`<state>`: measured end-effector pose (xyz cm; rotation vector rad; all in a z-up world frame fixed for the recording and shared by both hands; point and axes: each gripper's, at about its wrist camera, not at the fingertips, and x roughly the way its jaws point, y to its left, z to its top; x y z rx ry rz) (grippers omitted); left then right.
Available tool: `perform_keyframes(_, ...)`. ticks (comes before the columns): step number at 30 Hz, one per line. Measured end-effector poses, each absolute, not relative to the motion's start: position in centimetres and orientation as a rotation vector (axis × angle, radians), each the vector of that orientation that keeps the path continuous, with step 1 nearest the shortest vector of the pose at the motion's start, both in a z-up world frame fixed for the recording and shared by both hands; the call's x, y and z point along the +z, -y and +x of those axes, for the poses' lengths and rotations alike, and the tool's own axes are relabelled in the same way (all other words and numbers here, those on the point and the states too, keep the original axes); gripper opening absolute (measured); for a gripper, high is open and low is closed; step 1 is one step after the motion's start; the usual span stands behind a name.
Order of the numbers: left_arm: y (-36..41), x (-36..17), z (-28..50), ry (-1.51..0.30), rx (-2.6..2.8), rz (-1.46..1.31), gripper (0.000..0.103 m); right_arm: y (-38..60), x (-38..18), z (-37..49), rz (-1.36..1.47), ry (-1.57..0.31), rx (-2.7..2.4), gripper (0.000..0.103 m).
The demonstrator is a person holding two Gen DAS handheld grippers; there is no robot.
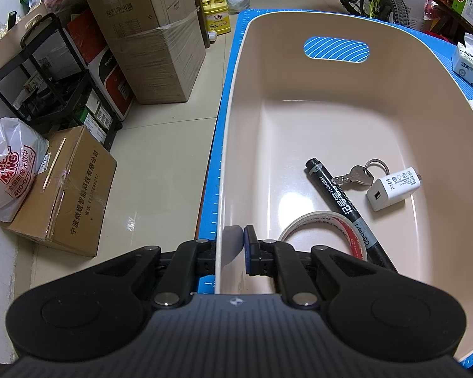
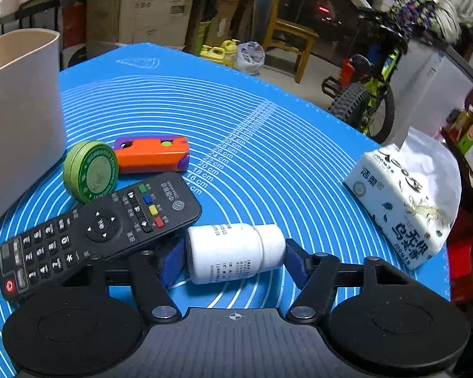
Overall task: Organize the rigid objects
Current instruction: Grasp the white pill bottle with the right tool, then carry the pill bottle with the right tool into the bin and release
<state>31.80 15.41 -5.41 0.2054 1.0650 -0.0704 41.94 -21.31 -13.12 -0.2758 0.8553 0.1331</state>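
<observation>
Left tool [image 1: 233, 245] clamps beige bin [image 1: 347, 100] wall, lower centre; right tool [image 2: 233, 260] open around lying white bottle [image 2: 233, 252], lower centre, remote [image 2: 94, 230] left.

The bin [image 1: 236, 145] floor lies open at its far half; marker [image 1: 337, 195], keys [image 1: 356, 174], charger [image 1: 392, 189] and tape [image 1: 324, 226] crowd the near right. On the counter [image 2: 268, 119], remote [image 2: 110, 223] and bottle [image 2: 233, 253] block the near side.
</observation>
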Motion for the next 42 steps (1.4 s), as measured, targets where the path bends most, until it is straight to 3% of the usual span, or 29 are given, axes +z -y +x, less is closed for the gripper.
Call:
perform_keyframes(10,-15.4,-5.4,31.8,-1.064,-0.07,0.207,0.012,20.3,-11.8,39.8,-0.333,-0.796,0.065,0.069)
perform_keyframes(29,-15.5,-5.4,31.7,-1.064,-0.07,0.207,0.012,12.7,-0.5,34.9,-0.306,-0.487,0.241,0.069)
perform_keyframes(42,-15.5,-5.4,31.7,-1.064,-0.07,0.207,0.012,1.7,-0.6,35.1,-0.356,-0.617,0.523,0.069)
